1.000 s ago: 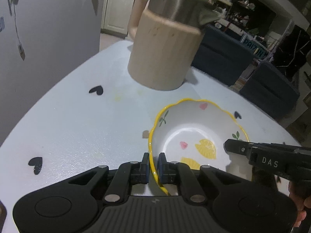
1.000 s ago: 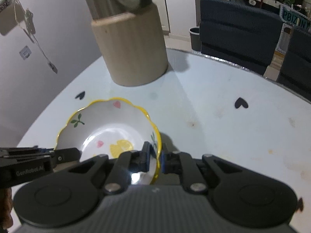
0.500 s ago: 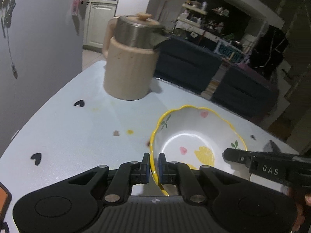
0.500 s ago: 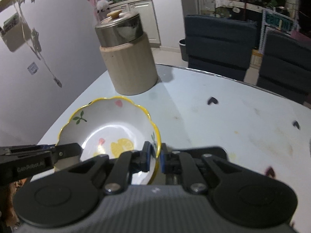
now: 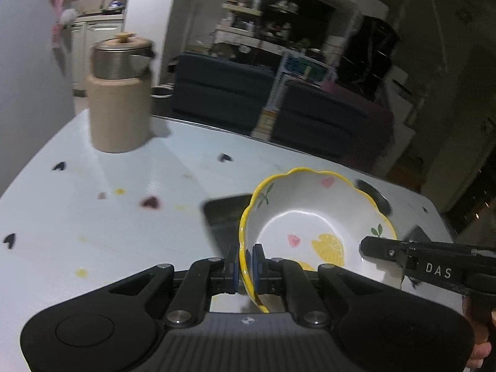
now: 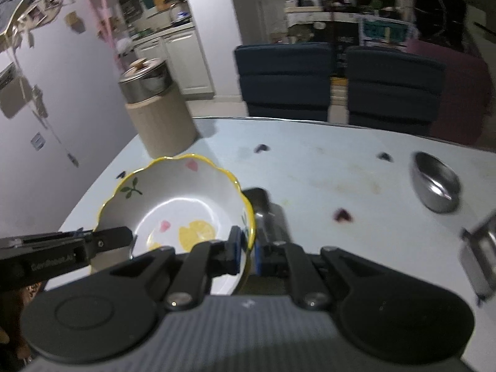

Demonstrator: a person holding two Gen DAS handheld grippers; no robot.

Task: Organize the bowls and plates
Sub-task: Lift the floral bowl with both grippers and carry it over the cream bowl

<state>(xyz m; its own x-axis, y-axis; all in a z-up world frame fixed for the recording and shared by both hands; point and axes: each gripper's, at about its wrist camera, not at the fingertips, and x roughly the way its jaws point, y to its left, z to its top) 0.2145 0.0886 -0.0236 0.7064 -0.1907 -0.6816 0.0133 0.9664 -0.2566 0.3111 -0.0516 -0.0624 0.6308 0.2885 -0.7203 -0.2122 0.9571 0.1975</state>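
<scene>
Now your left gripper [image 5: 245, 266] pinches the near-left rim of the bowl [image 5: 313, 217], its blue pads [image 5: 236, 265] pressed against the scalloped yellow edge from both sides, exactly as it did a second ago. Your right gripper [image 6: 247, 252] clamps the opposite rim of the same bowl [image 6: 173, 201] in the same way, so both jaws stand nearly closed on thin ceramic. In the left wrist view the right gripper's dark finger reaches in across the bowl's right edge; in the right wrist view the left gripper's finger reaches in from the left.

What differs is the bowl's place. A second ago it sat on the table [image 5: 93, 217] close in front of the beige jug [image 5: 119, 99], which filled the upper part of both views. Now you hold it off the surface, tilted slightly, and the jug [image 6: 158, 114] stands well apart, small and far back near the table's left edge. A dark flat object [image 5: 221, 217] shows beneath and beside the bowl, where half a second ago only a sliver of it appeared; what it is I cannot tell.

New things have come into the right wrist view: a metal bowl [image 6: 435, 181] toward the table's right side, and a blurred metal piece [image 6: 479, 254] at the right edge. The dark blue chairs [image 6: 285, 80] beyond the table show more fully than before.
</scene>
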